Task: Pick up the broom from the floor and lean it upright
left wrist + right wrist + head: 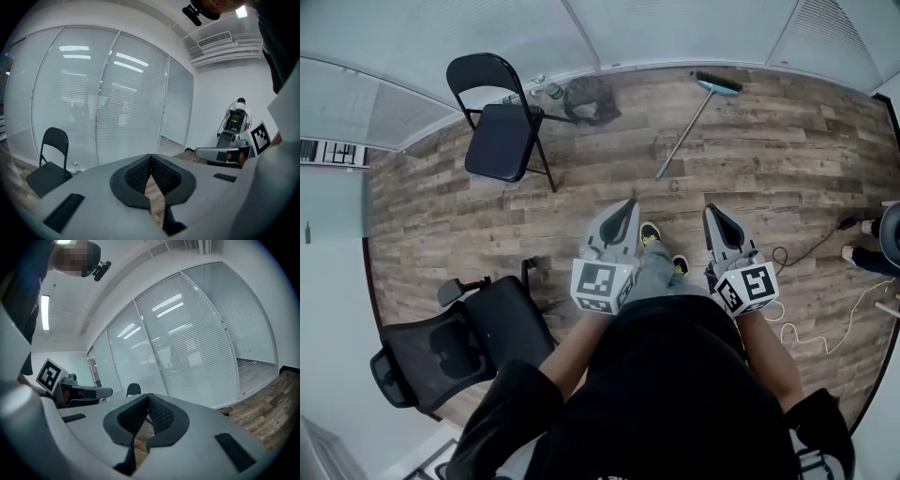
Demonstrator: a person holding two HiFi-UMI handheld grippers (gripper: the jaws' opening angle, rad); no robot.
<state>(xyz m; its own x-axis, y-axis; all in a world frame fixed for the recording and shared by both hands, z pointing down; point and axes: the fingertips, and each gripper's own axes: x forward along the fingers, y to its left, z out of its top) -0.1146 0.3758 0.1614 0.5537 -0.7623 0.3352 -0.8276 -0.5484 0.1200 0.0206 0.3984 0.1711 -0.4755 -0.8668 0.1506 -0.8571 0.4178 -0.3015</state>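
Nothing of the task is done yet; on the wooden floor point(769, 169) the broom point(686, 131) is seen lying flat near the glass wall, its pale handle slanted and its teal head farthest away; the left gripper point(628, 204) and right gripper point(711, 210) are held closed and empty, well apart from it; lifting and leaning are left.
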